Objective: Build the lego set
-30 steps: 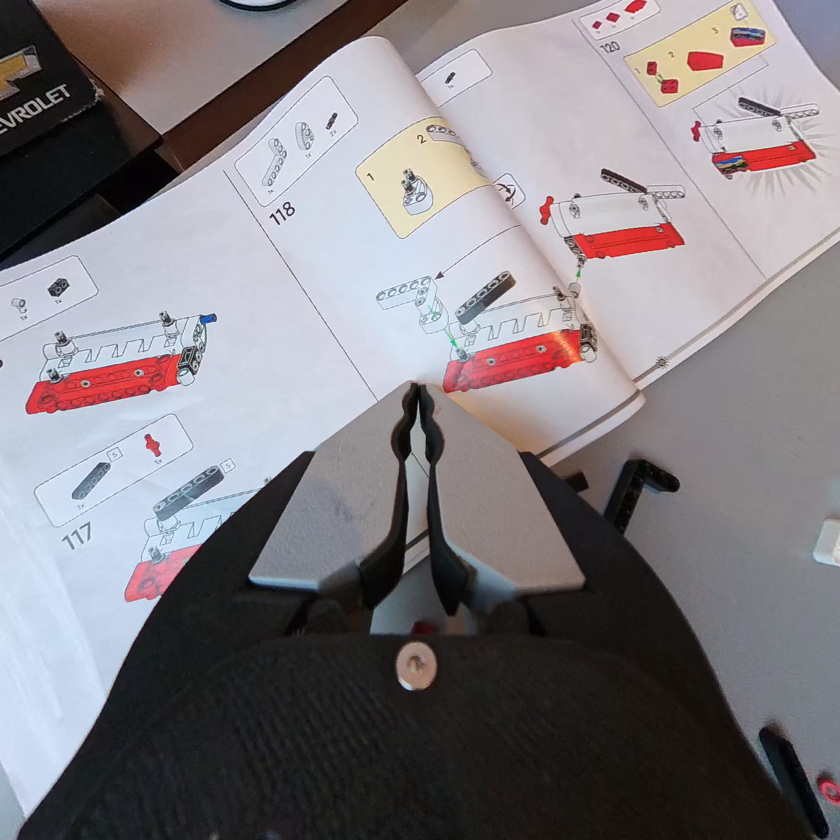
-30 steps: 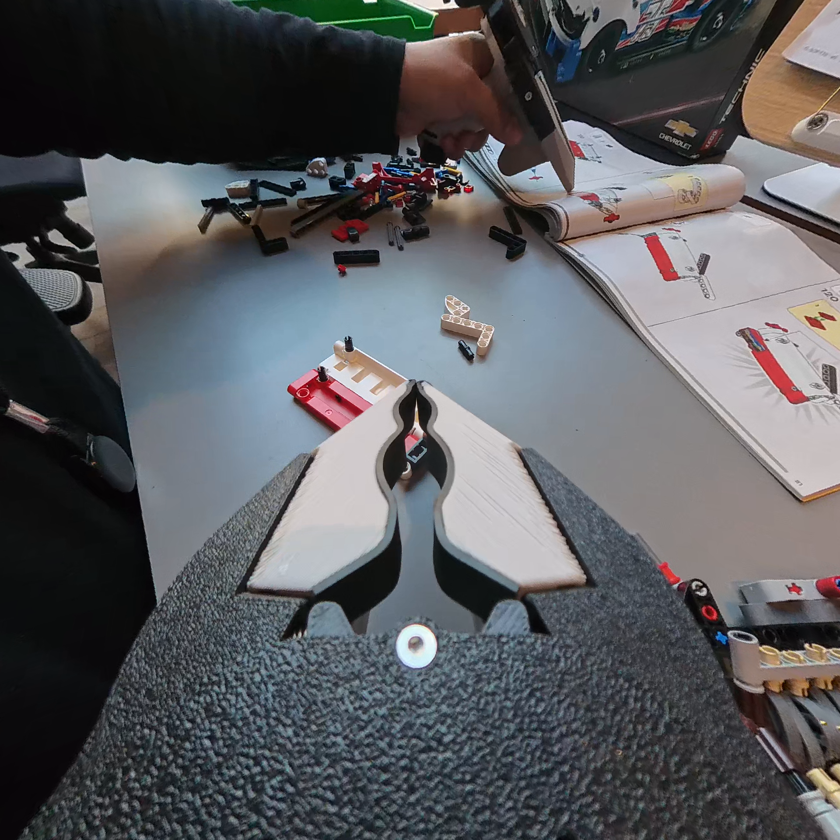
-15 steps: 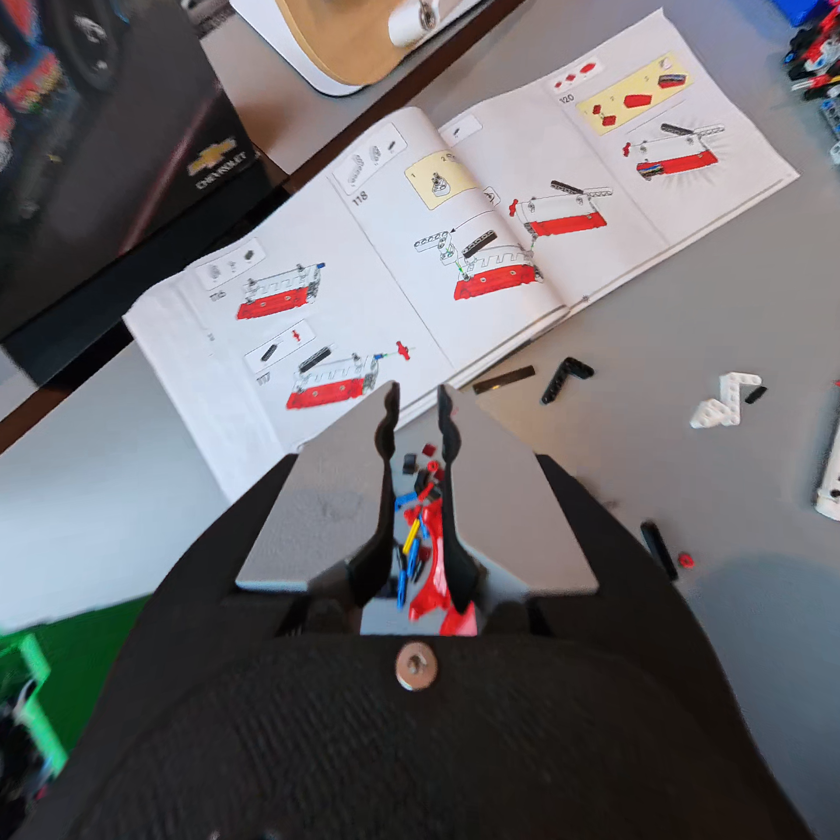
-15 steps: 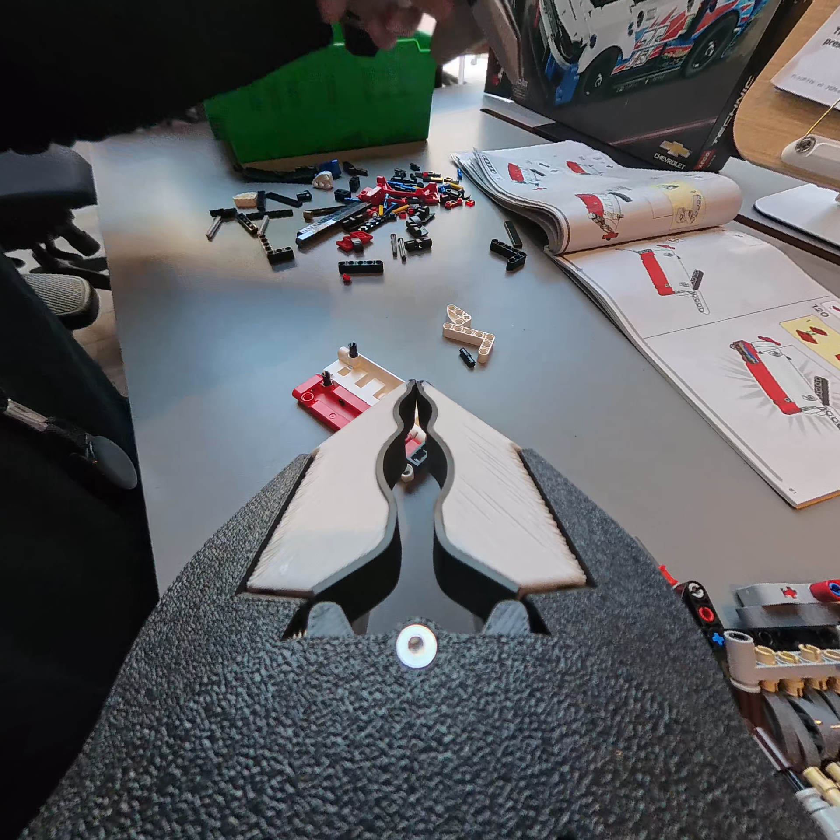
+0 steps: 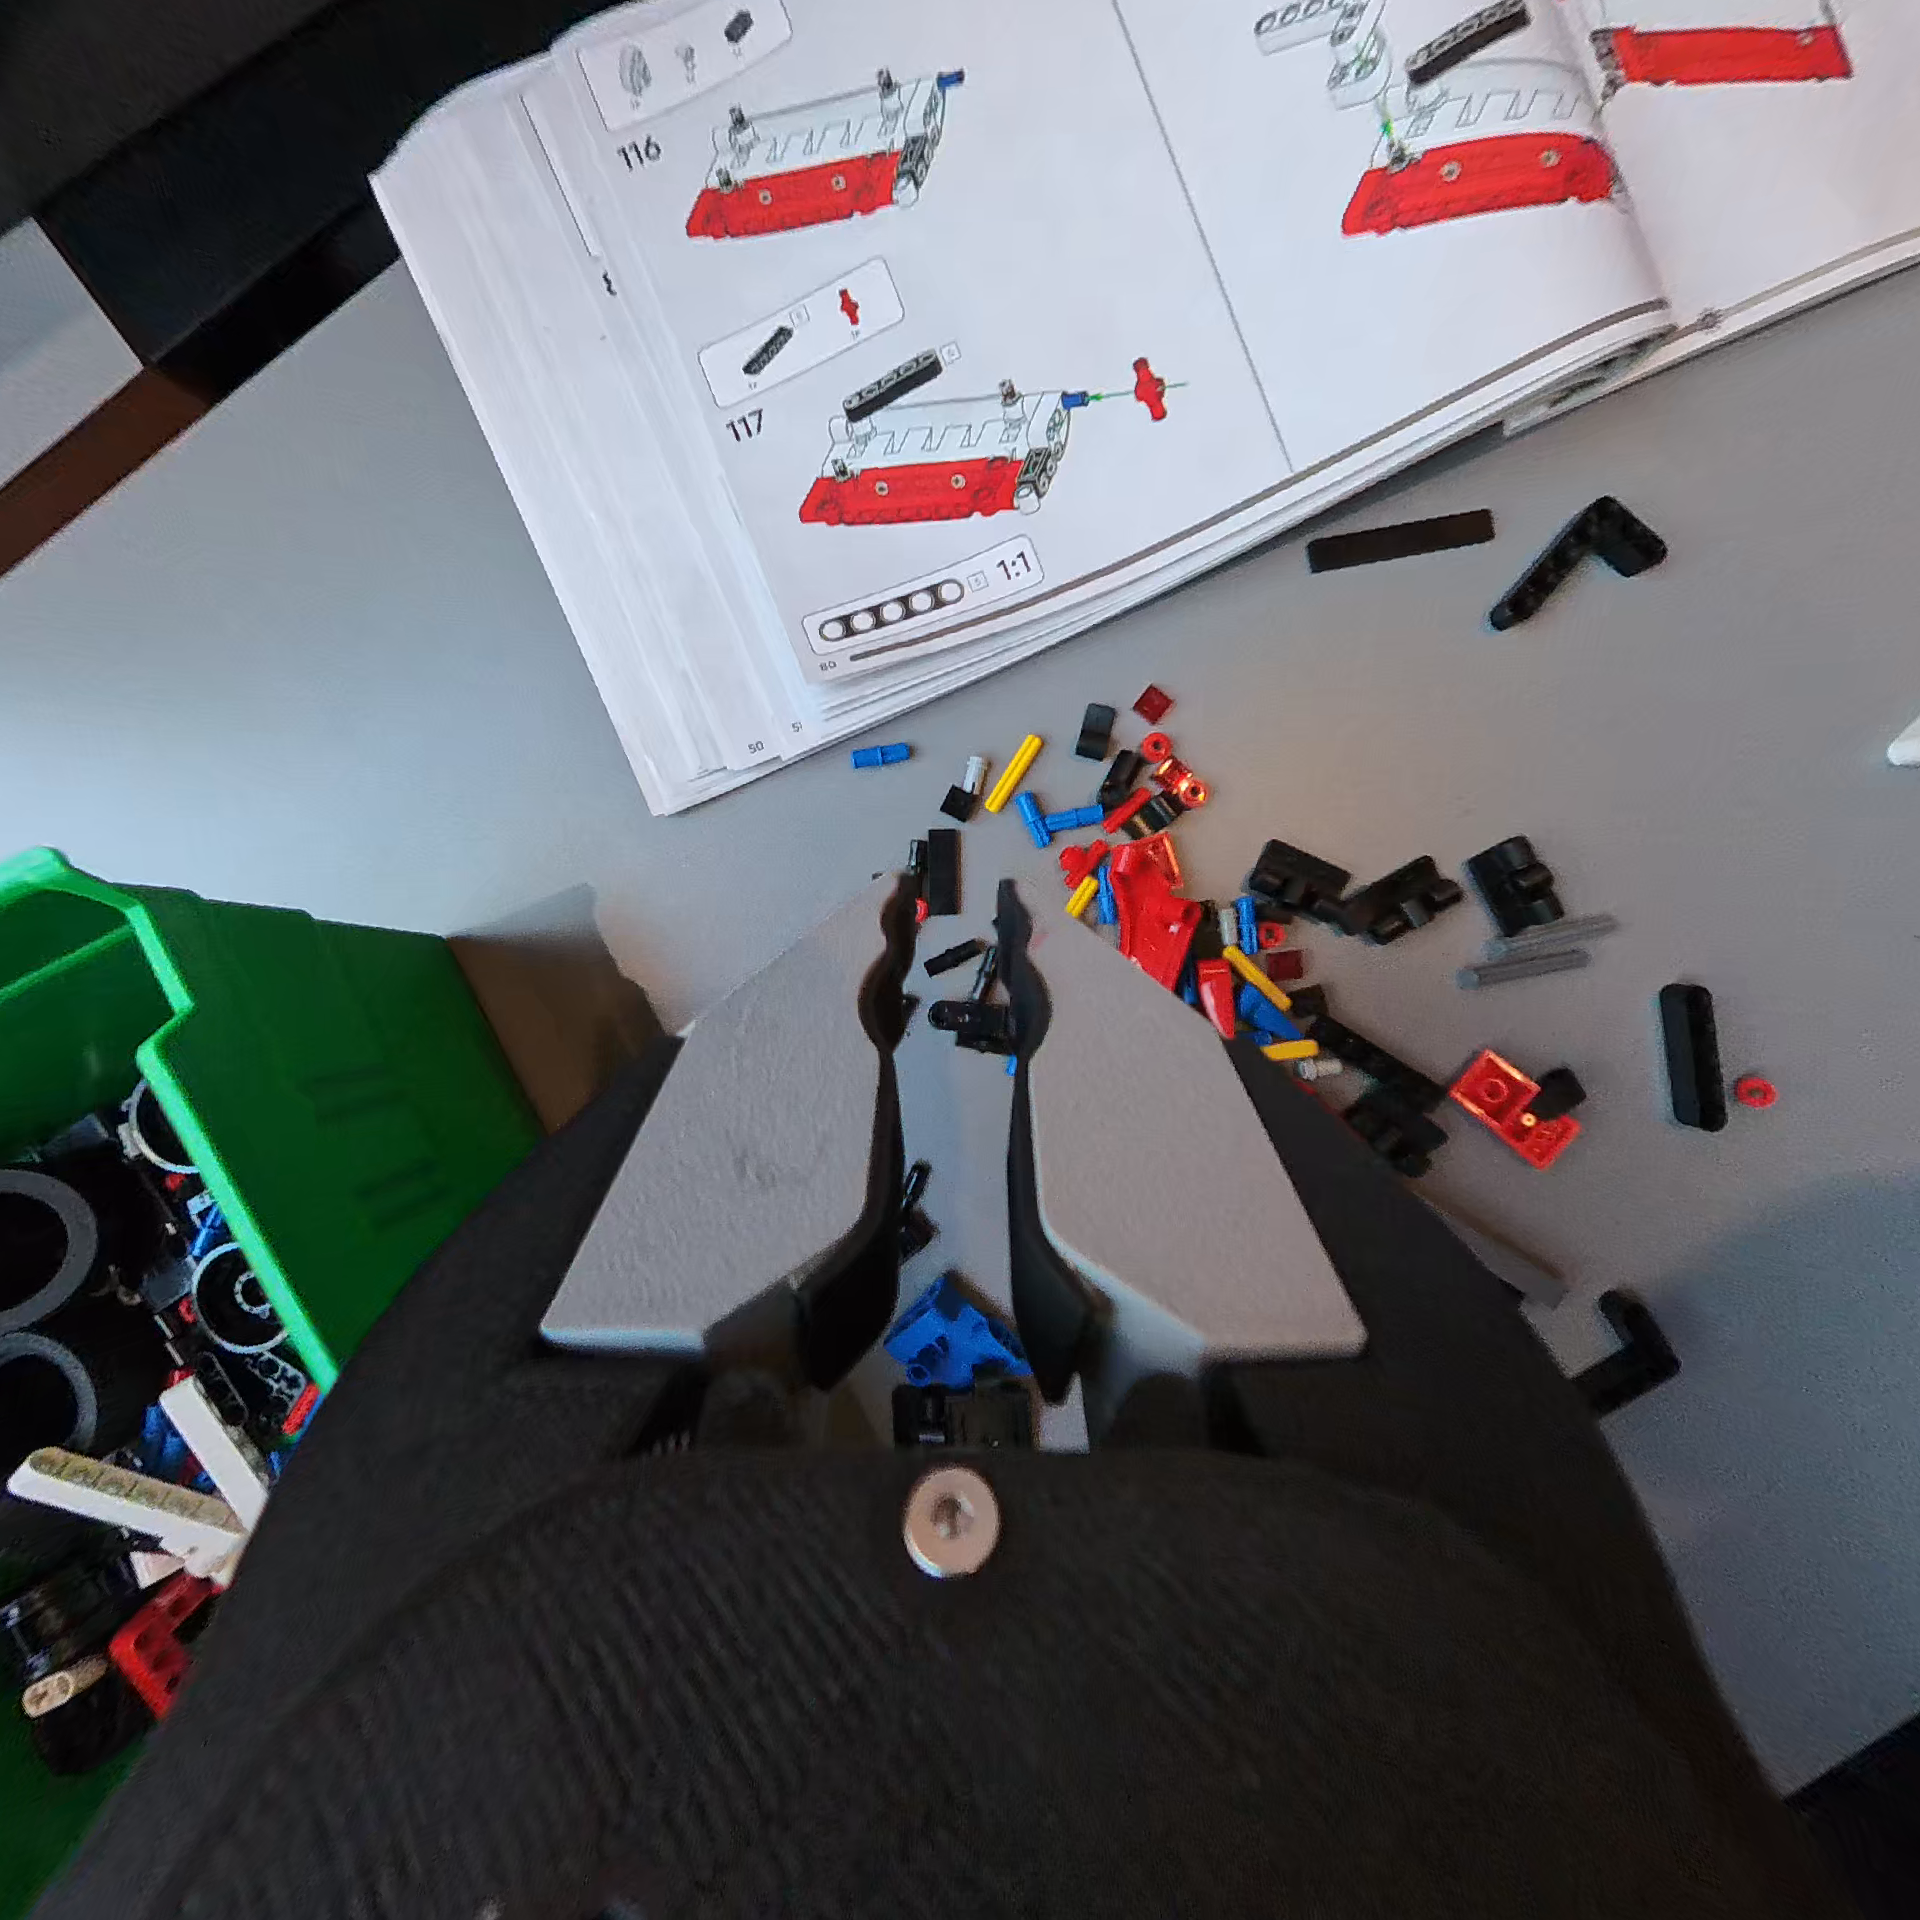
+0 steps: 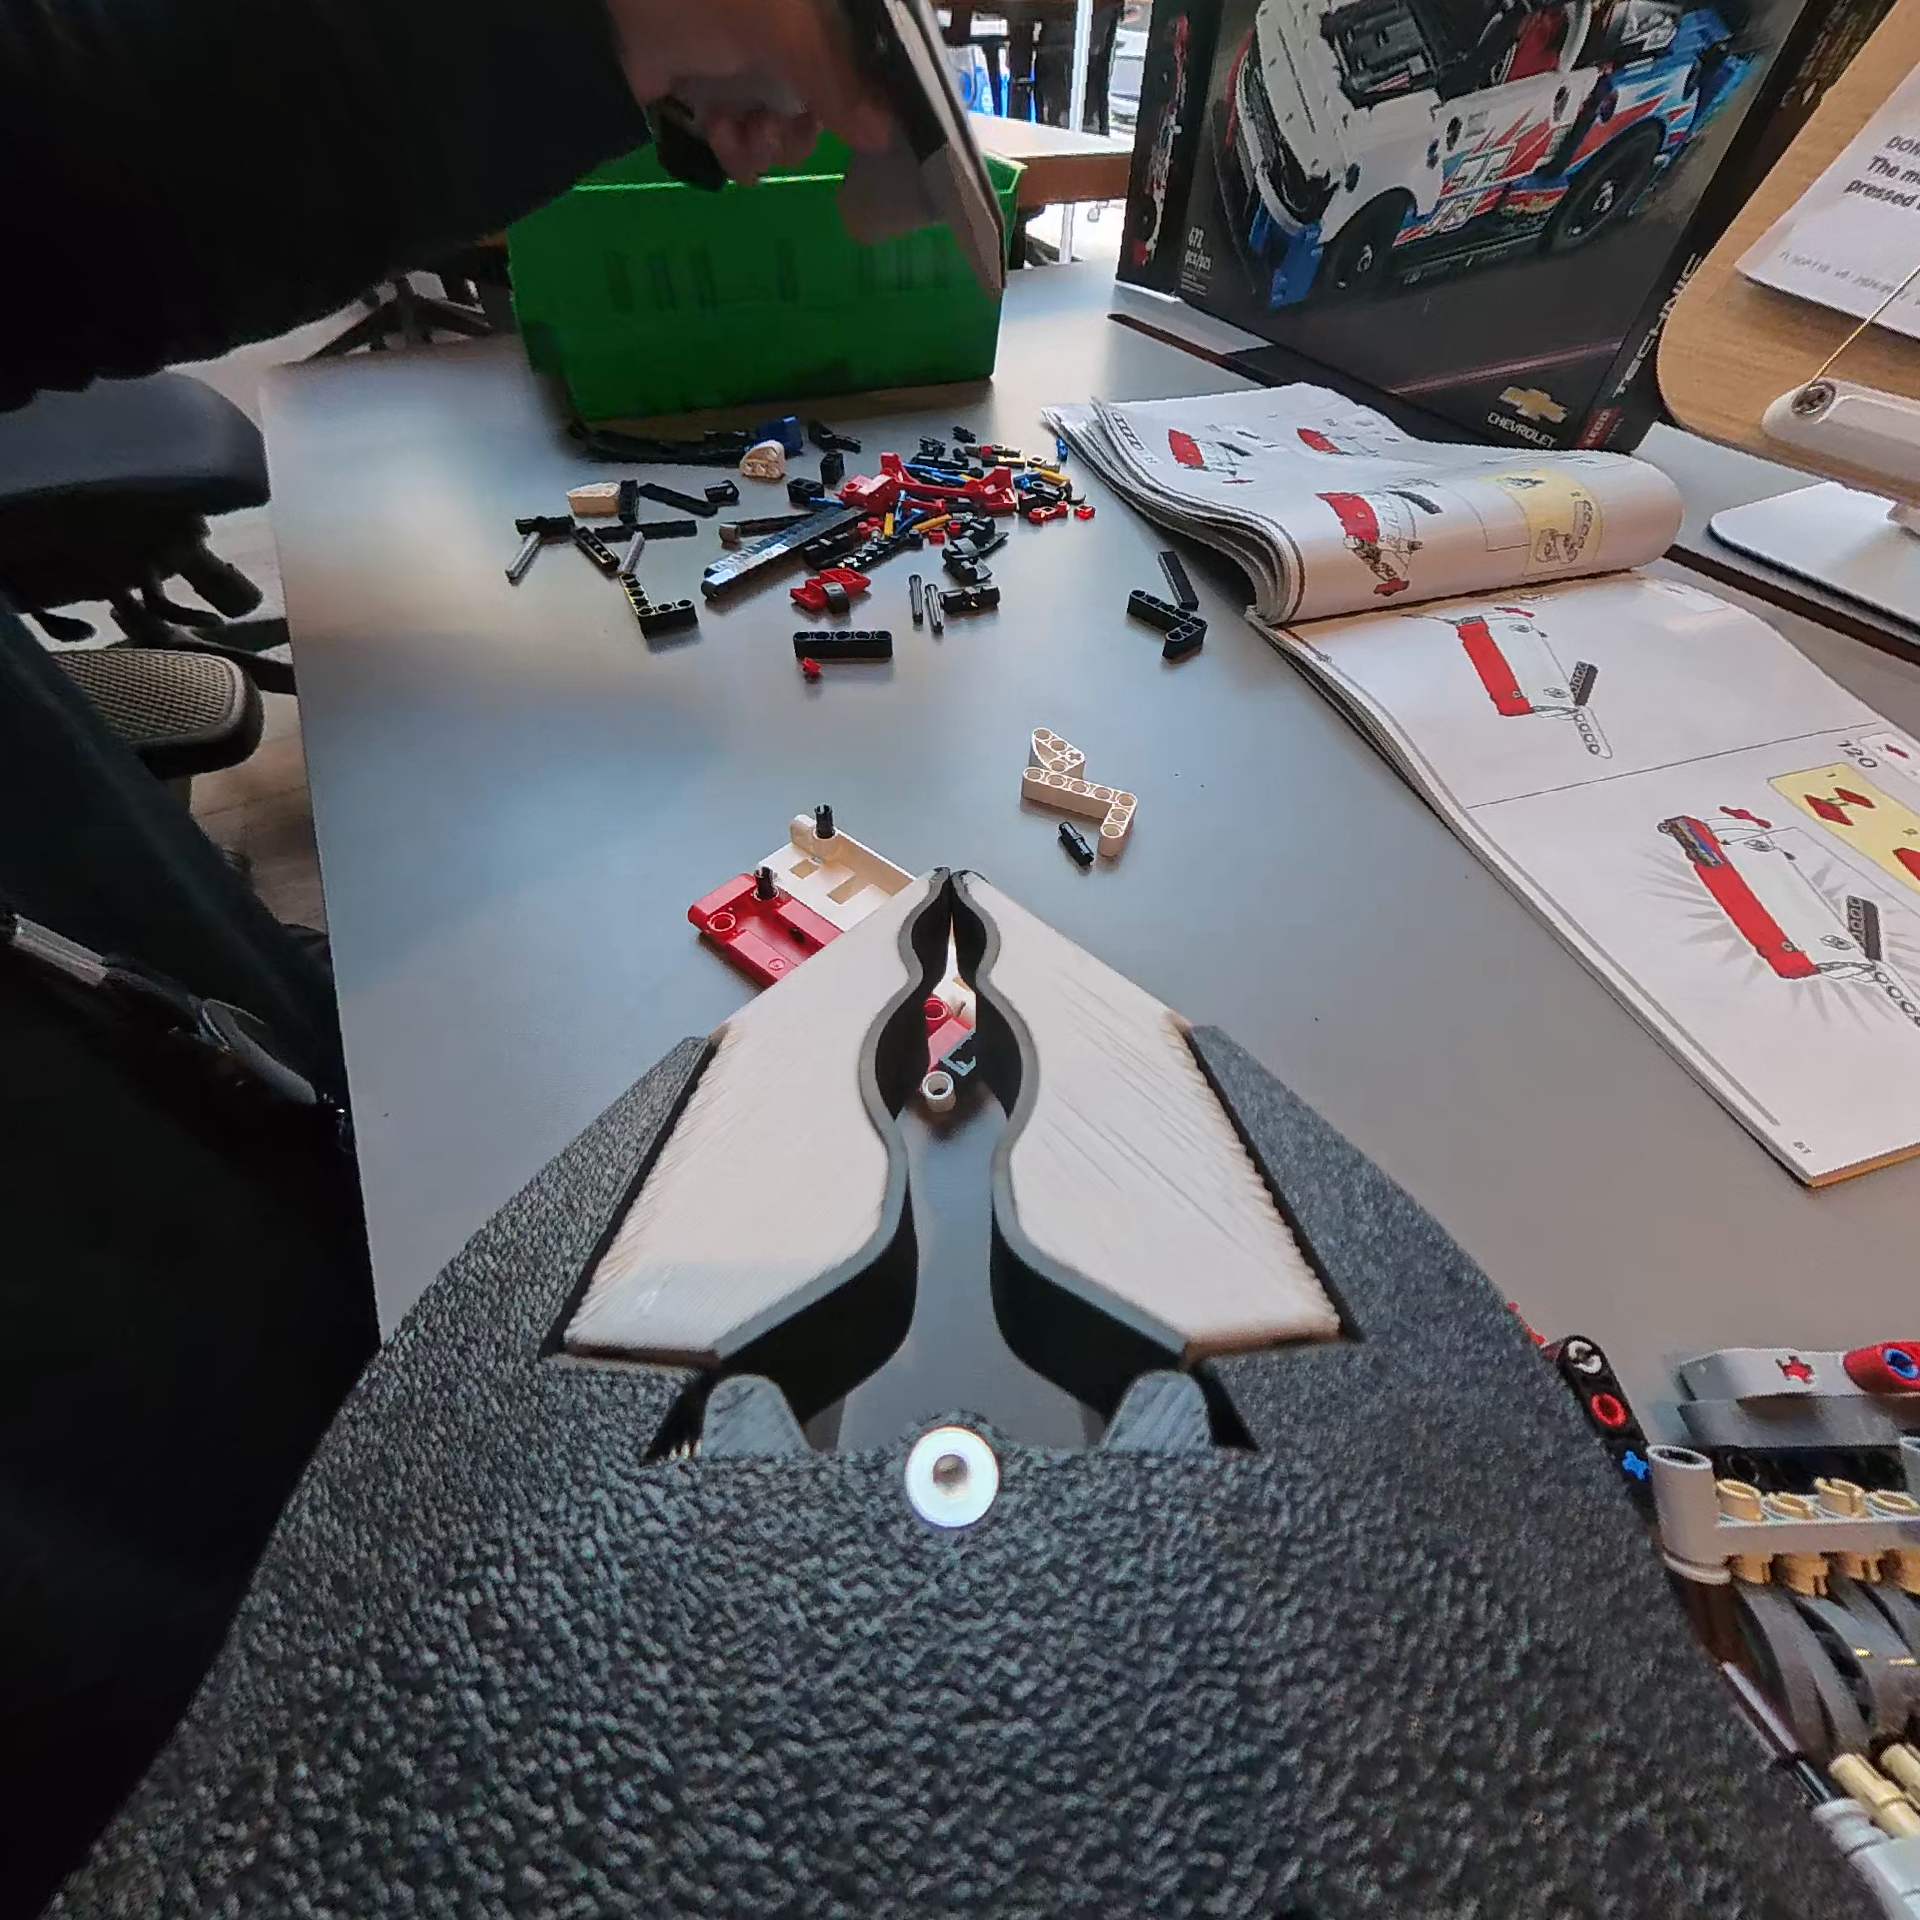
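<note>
Black pins (image 5: 961, 1013) are straddled by the parted left gripper (image 5: 956, 894); neighbours could be scattered from the crowded pile (image 5: 1174, 904). The right gripper (image 6: 951, 881) is clenched, empty.

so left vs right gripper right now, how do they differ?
The left gripper has its fingers apart, empty, over the loose pile of small parts. The right gripper has its fingertips together, above the red and white panel assembly. Both have pale fingers in a black textured body.

On the bench (image 6: 582, 790) we see loose pieces (image 6: 831, 525) far, bin (image 6: 748, 301) behind them, instruction booklet (image 6: 1558, 727) right, half-built panel (image 6: 790, 894) near.
</note>
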Demonstrator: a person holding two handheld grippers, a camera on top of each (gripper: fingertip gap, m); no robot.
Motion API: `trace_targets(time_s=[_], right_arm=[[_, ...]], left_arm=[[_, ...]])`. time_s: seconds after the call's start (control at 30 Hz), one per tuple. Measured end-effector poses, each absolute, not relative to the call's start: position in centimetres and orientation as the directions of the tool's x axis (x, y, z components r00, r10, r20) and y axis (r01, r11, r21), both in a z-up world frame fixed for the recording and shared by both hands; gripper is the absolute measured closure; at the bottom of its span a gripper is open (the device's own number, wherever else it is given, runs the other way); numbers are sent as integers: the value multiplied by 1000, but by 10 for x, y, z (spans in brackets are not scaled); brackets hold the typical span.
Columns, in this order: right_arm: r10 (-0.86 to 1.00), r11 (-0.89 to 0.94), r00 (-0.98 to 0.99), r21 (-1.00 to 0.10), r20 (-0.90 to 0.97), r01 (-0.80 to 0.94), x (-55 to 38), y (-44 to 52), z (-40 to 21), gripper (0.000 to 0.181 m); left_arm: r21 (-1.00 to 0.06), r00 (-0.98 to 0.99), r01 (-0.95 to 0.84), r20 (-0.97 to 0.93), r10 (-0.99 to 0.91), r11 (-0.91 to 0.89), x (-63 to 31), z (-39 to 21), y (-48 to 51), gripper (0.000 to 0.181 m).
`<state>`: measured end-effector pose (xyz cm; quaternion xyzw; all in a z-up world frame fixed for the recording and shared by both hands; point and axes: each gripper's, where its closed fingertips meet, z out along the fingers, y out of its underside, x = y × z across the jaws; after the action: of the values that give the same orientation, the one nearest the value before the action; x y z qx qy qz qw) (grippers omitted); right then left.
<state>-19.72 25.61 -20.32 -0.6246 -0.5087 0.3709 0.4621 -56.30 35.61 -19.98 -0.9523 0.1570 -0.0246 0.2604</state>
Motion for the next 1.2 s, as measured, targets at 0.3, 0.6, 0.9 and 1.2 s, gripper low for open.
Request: trace_targets(time_s=[0.3, 0.6, 0.9, 1.2], right_arm=[[978, -46, 209, -954, 18, 297, -198, 256, -204, 181], [978, -57, 208, -957, 3, 286, -197, 256, -202, 181], [978, -66, 207, -964, -12, 258, -195, 257, -198, 181], [980, -71, 199, -965, -20, 252, -194, 256, -197, 181]], left_arm=[[-399, 911, -387, -29, -410, -831, -558, -231, 349, 181], [-305, 850, -510, -31, -527, -805, -554, -244, 337, 181], [-205, 931, -366, -78, -358, -908, -581, -253, 334, 176], [-165, 838, -545, -83, -539, -822, -570, -261, 337, 174]])
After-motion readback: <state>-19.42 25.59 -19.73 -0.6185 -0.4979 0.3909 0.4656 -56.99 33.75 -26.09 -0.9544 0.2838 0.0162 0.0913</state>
